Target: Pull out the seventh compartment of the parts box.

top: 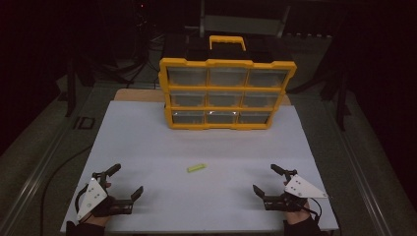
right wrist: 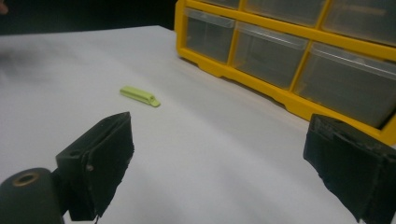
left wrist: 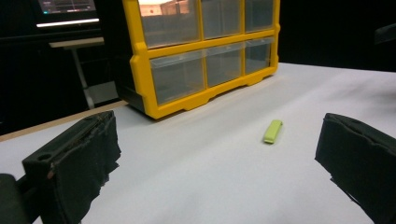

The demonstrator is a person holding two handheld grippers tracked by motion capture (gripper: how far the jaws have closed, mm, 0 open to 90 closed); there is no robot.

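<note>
A small lime-green clip-like piece (top: 196,168) lies flat on the white table top (top: 147,142), midway between my two grippers; the same green piece (left wrist: 272,131) lies ahead of the left jaws and, as the green piece (right wrist: 139,96), ahead and left of the right jaws. A yellow drawer cabinet (top: 226,93) with clear drawers stands upright at the back centre. My left gripper (top: 127,181) rests open at the front left, nothing between its jaws. Open and holding nothing, my right gripper (top: 267,179) sits at the front right.
The cabinet (left wrist: 201,60) has three rows of clear drawers, all pushed in, and a yellow handle (top: 227,42) on top. Dark floor and stands surround the table. A cable (top: 59,167) runs along the floor at the left.
</note>
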